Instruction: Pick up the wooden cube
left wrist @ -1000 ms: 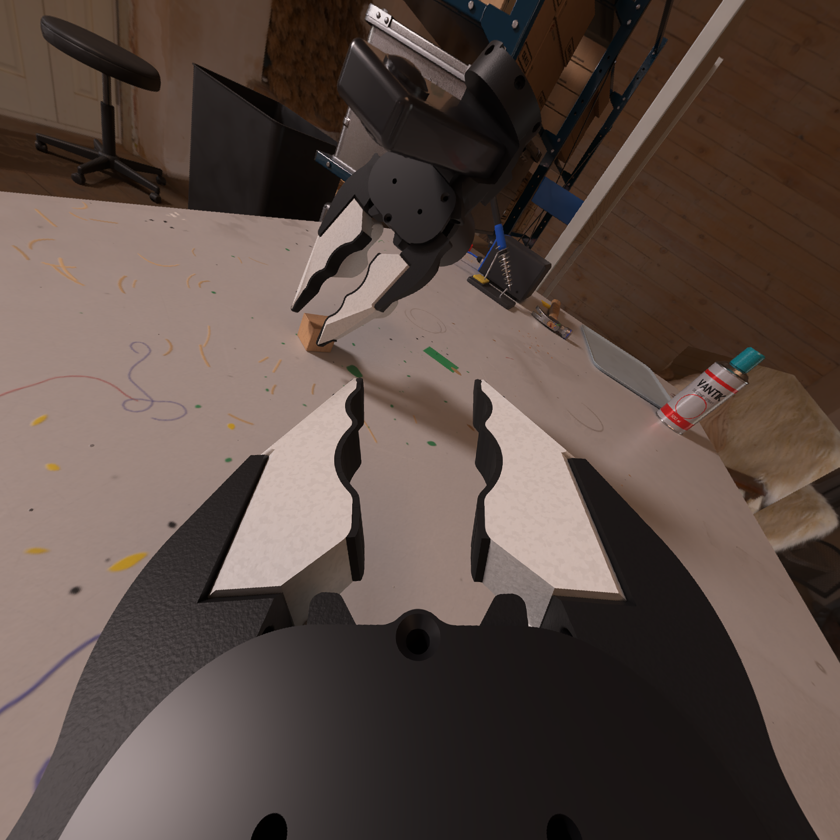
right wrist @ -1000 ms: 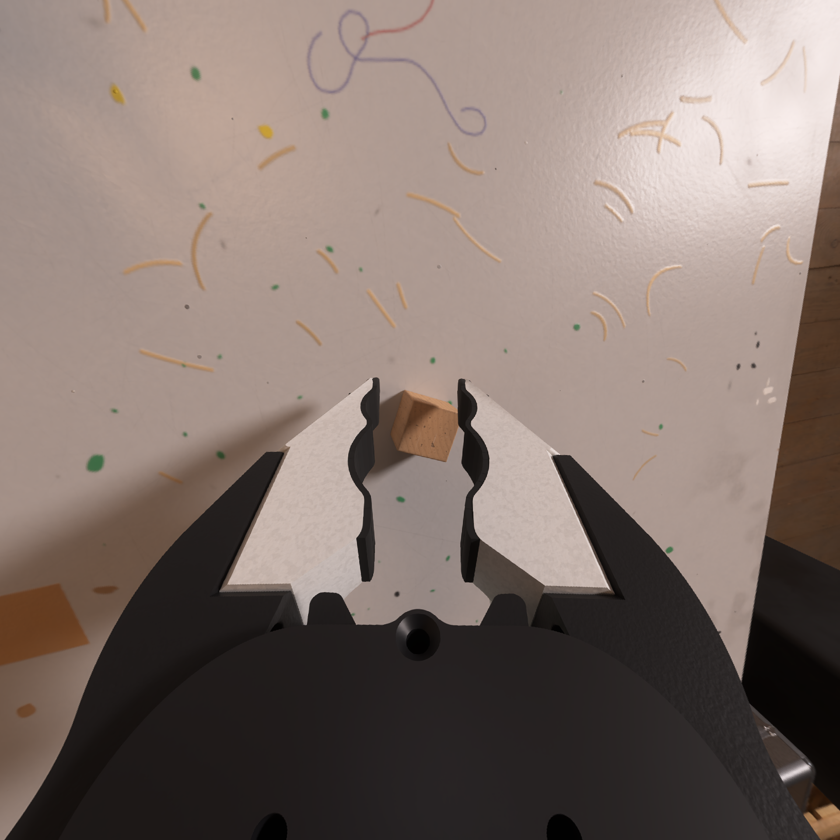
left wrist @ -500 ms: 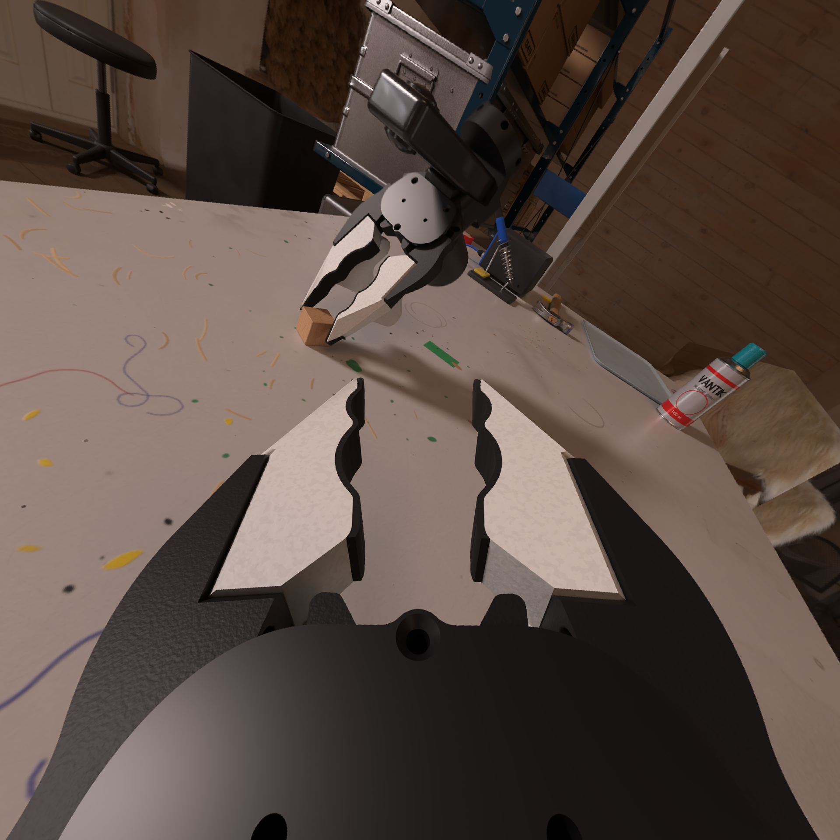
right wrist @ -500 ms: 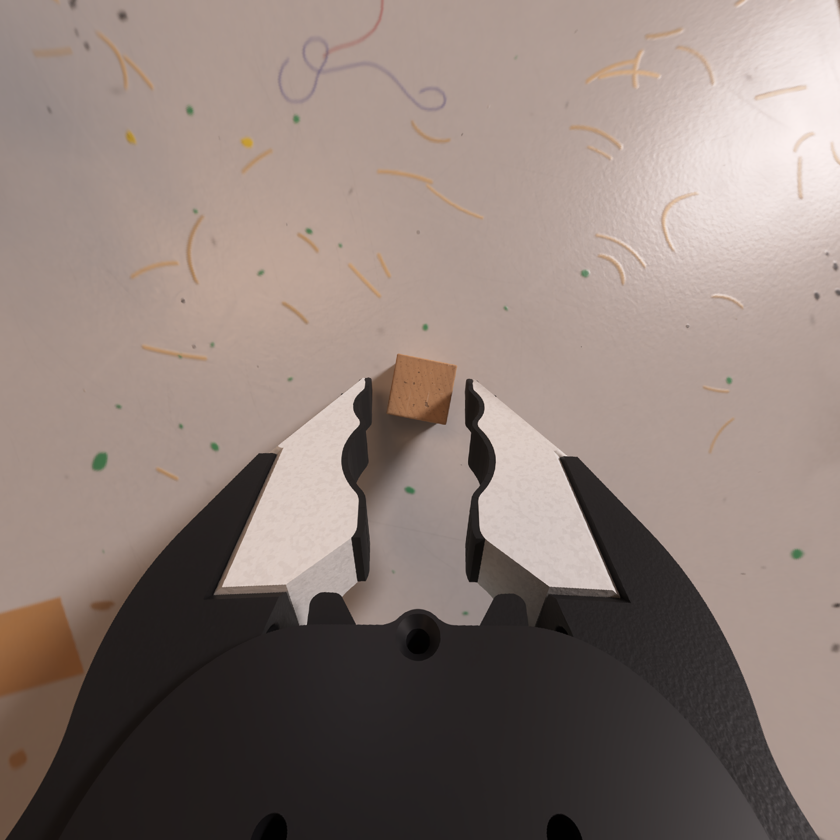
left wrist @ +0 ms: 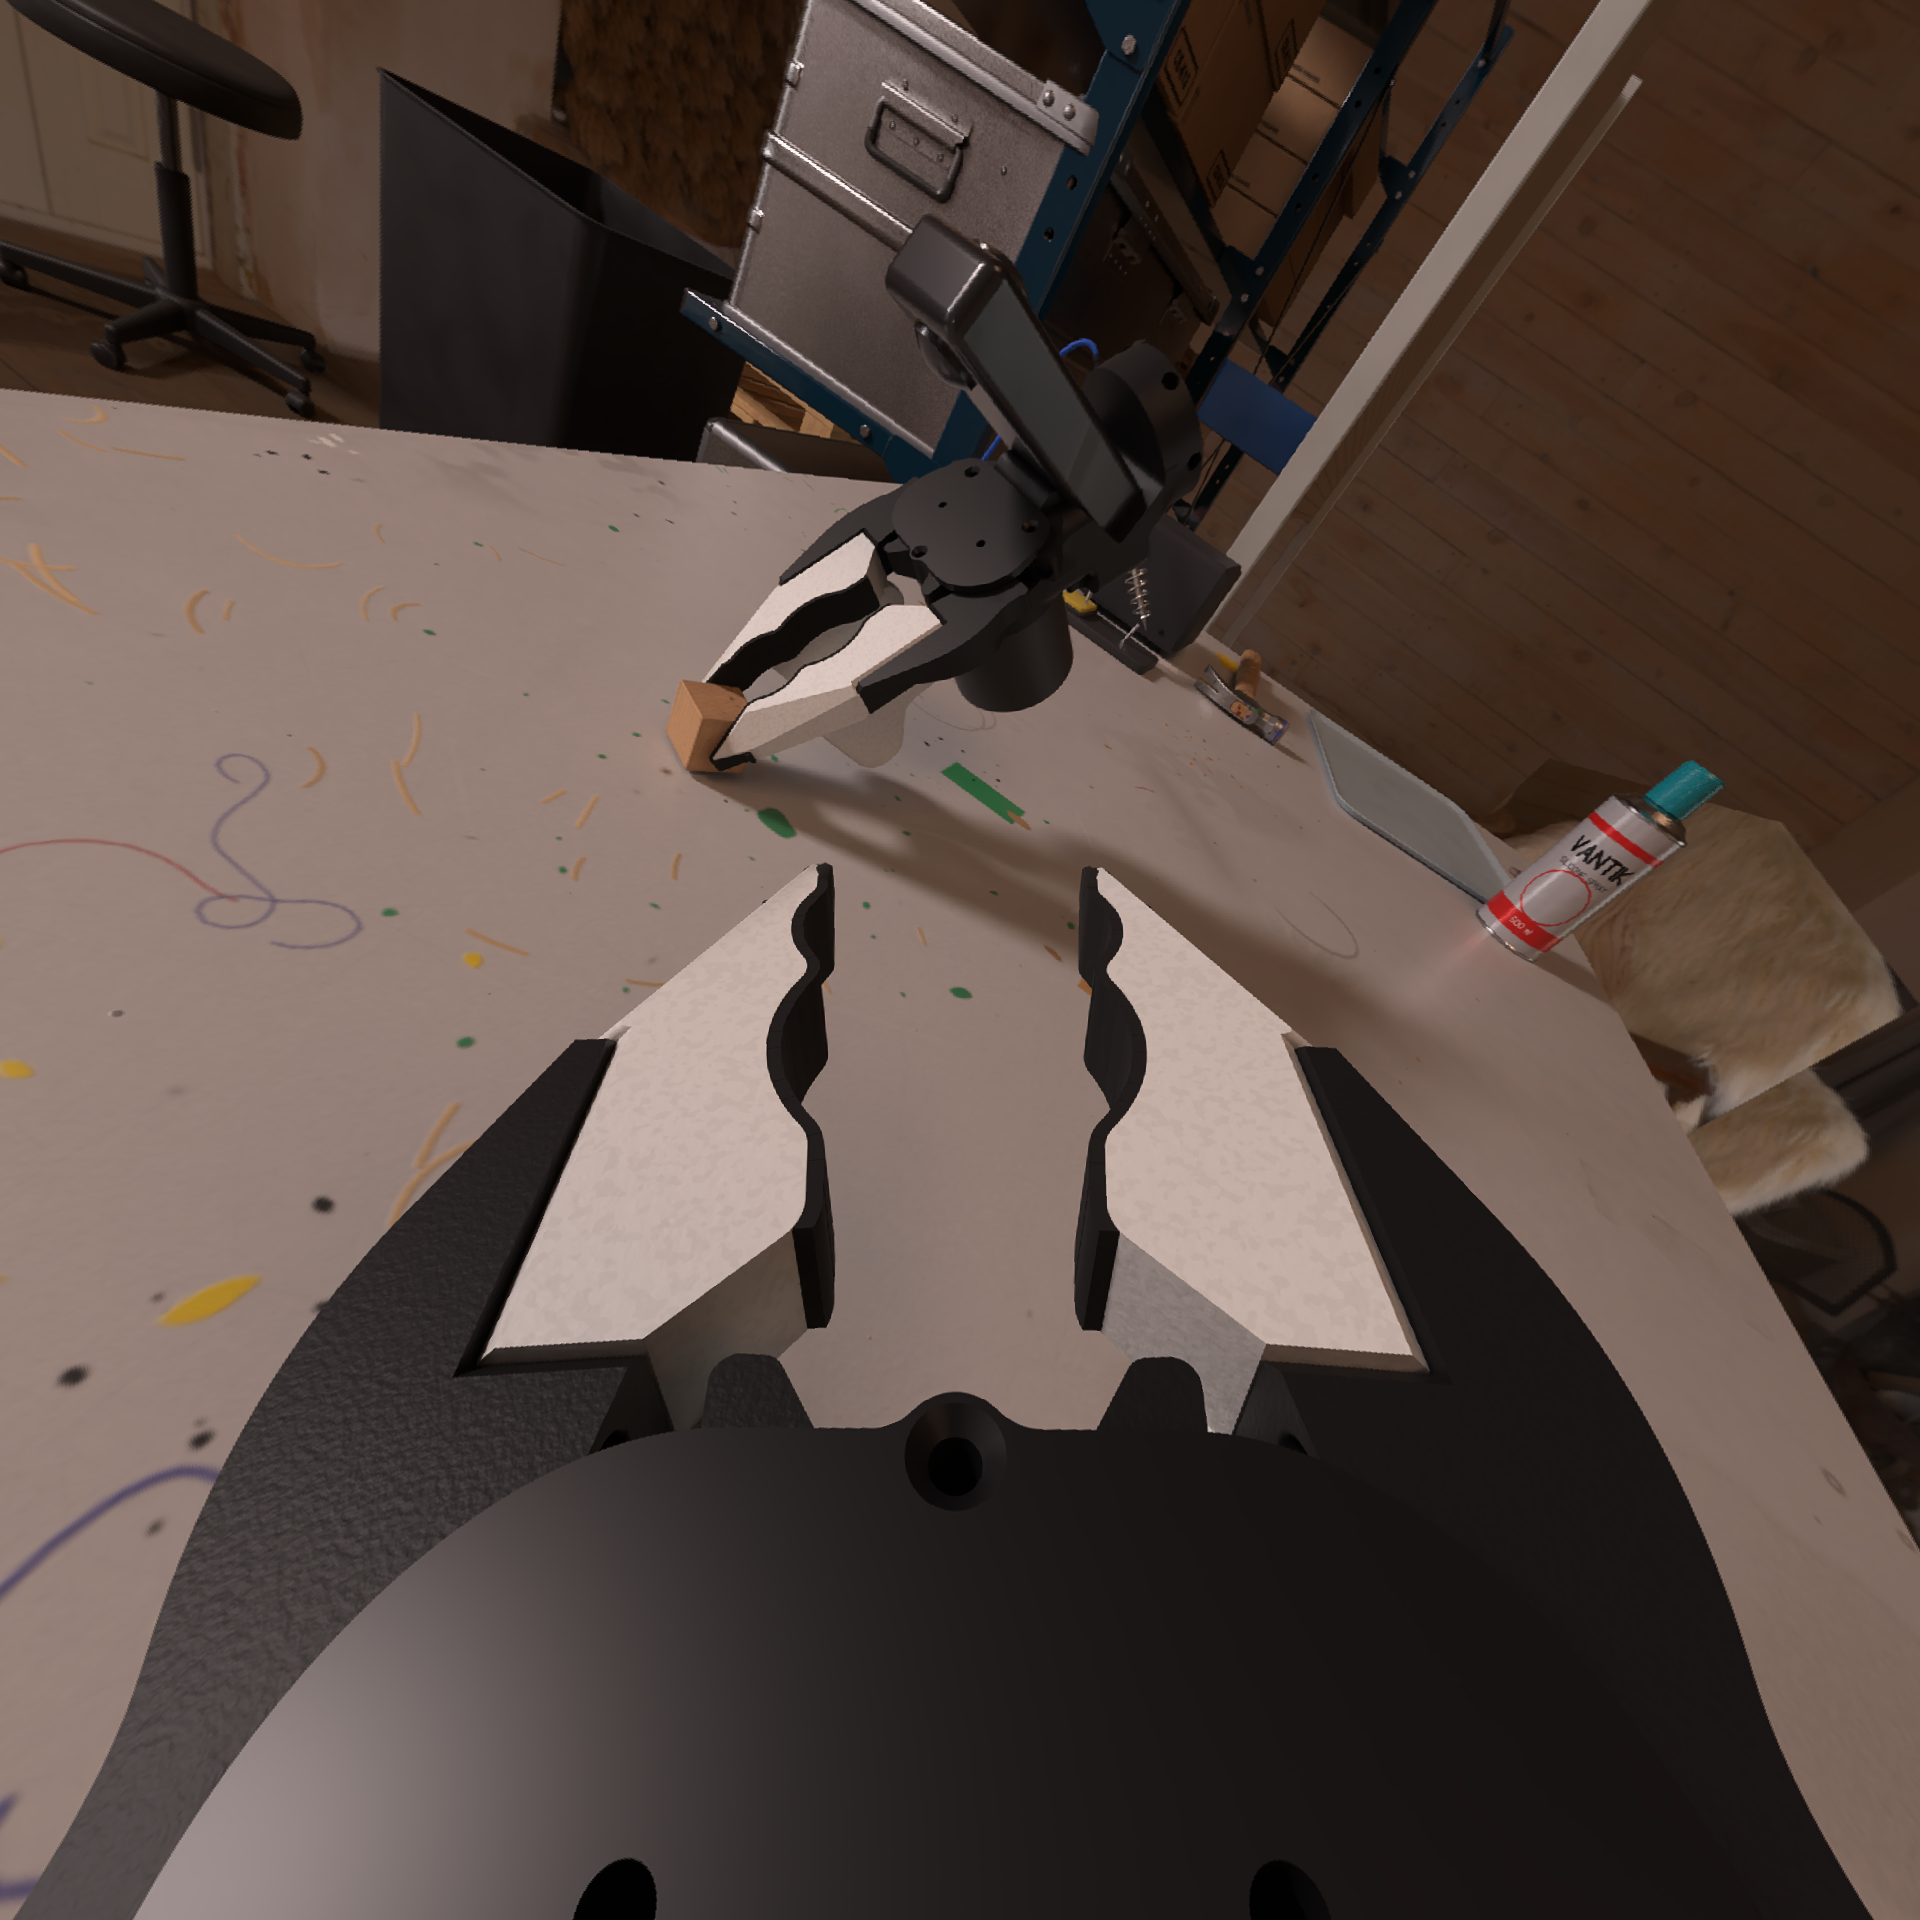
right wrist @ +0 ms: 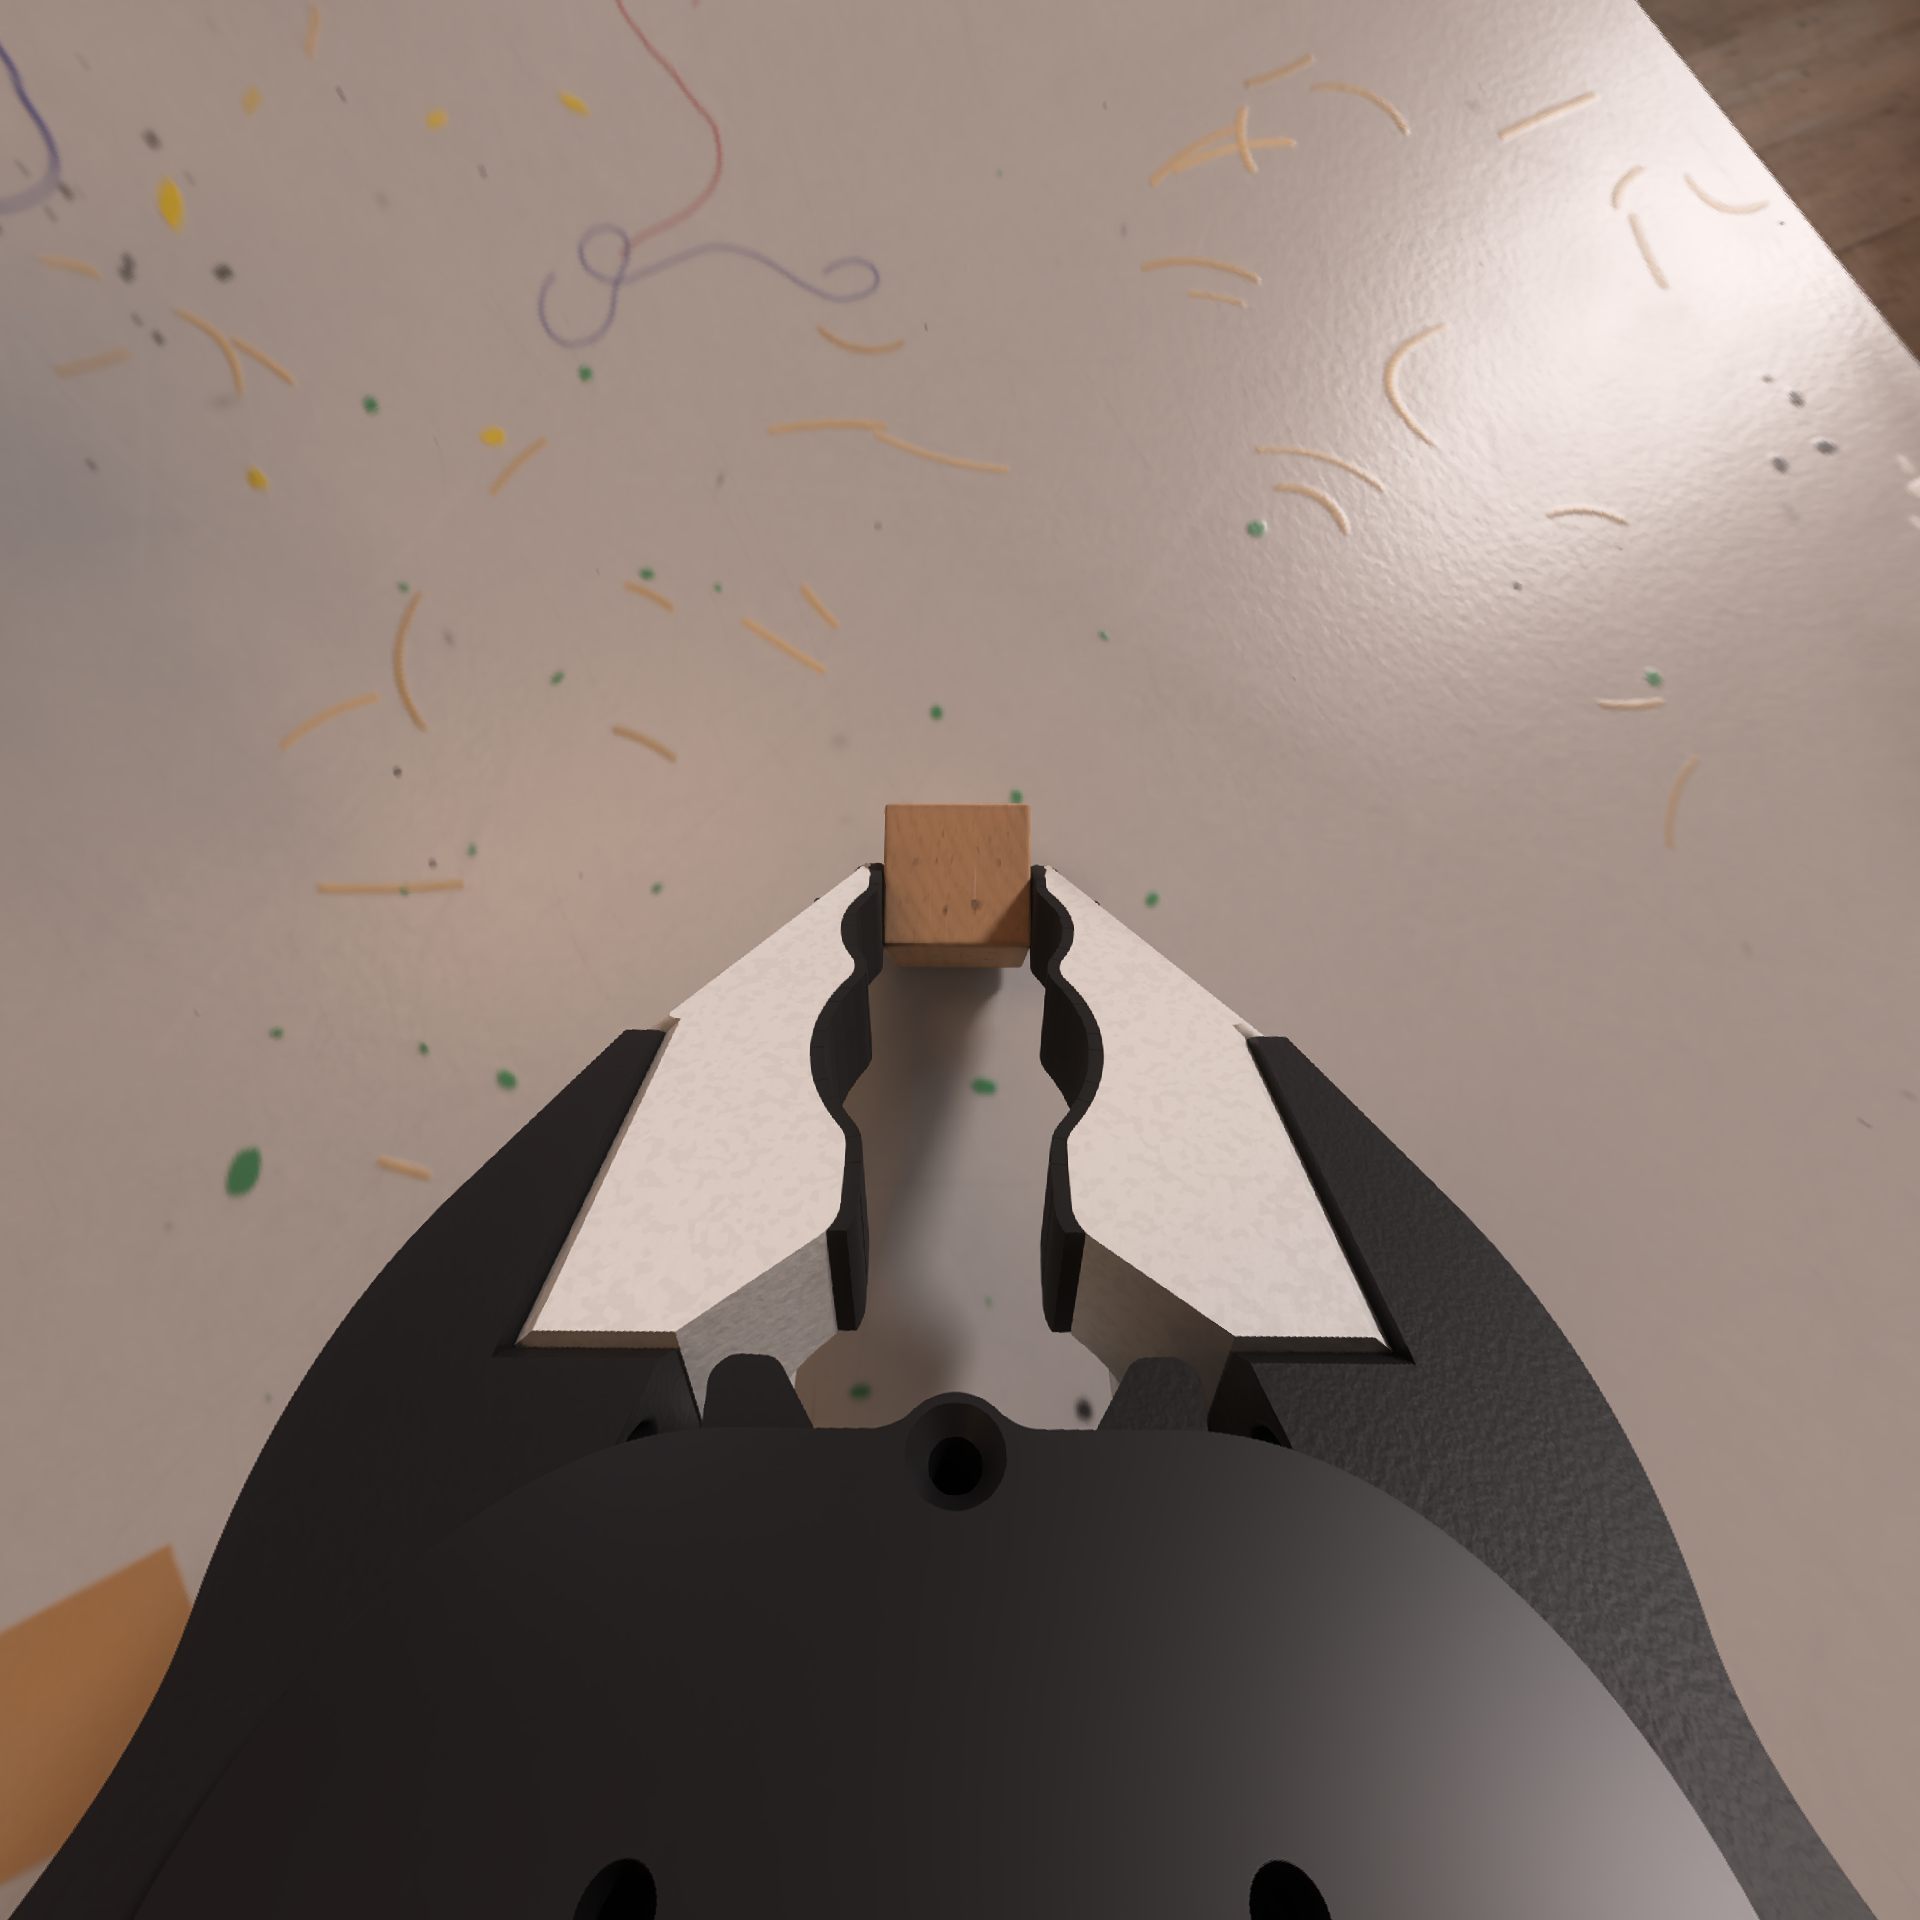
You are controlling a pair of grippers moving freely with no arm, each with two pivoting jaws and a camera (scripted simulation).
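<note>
The small wooden cube (right wrist: 956, 868) sits on the pale, paint-flecked table (right wrist: 1351, 727). My right gripper (right wrist: 956, 888) has both fingertips pressed against the cube's two sides, so it is shut on the cube at the very tips. In the left wrist view the right gripper (left wrist: 730, 727) leans down low from the right, and the cube (left wrist: 694, 719) at its tips is down at the table surface. My left gripper (left wrist: 956, 883) is open and empty, hovering over the table well short of the cube.
A spray can (left wrist: 1579, 862) and a flat grey tray (left wrist: 1403, 821) lie near the table's right edge. A black bin (left wrist: 520, 281), a metal case (left wrist: 904, 177) and a stool (left wrist: 166, 83) stand beyond the far edge. An orange patch (right wrist: 83, 1683) marks the table.
The right gripper has dropped lower and flatter and moved forward so the cube is between its tips, and its jaws have closed onto the cube. The left gripper has barely moved.
</note>
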